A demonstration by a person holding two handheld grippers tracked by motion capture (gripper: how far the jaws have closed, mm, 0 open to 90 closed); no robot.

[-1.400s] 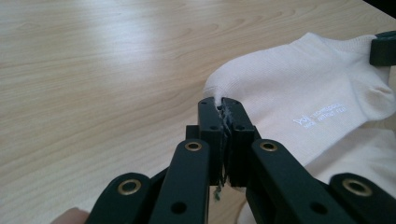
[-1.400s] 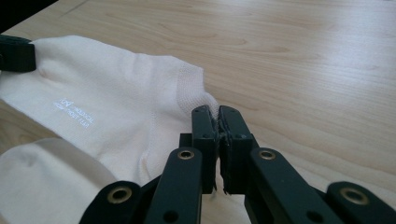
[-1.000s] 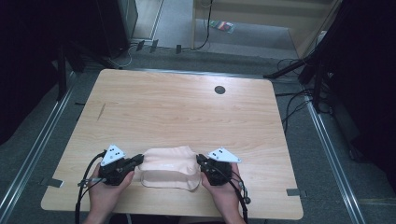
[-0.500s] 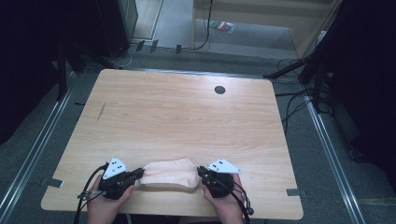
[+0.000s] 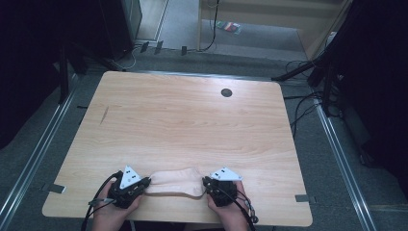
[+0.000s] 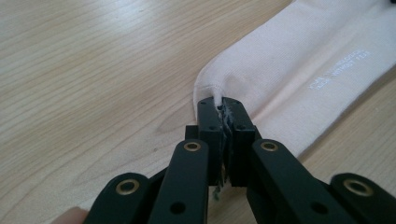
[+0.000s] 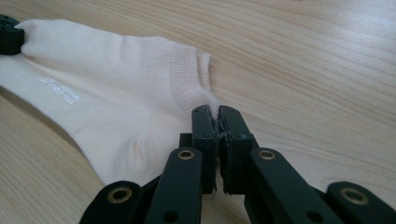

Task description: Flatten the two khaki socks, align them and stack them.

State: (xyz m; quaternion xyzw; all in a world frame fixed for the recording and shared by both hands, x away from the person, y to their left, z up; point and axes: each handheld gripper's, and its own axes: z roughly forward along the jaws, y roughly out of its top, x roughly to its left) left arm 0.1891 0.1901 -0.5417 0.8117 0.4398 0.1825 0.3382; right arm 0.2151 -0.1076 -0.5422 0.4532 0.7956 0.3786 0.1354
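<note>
A pale pink sock [image 5: 175, 181] lies stretched flat near the table's front edge, between my two grippers. My left gripper [image 5: 144, 184] is shut on the sock's left end; in the left gripper view its jaws pinch the fabric [image 6: 219, 103] at the toe edge of the sock [image 6: 299, 65]. My right gripper [image 5: 206, 185] is shut on the sock's right end; in the right gripper view its jaws [image 7: 215, 114] clamp the cuff of the sock [image 7: 112, 107]. White print runs along the sock's sole. The left gripper's tip [image 7: 8, 38] shows at the far end.
The wooden table [image 5: 192, 130] has a round cable hole [image 5: 226, 92] at the back right. Cables and dark equipment stand on the floor around the table. Hands [image 5: 108, 216] hold both grippers at the table's front edge.
Both grippers, still holding the sock between them, have moved toward the table's front edge and sunk, and the sock now lies flatter on the wood.
</note>
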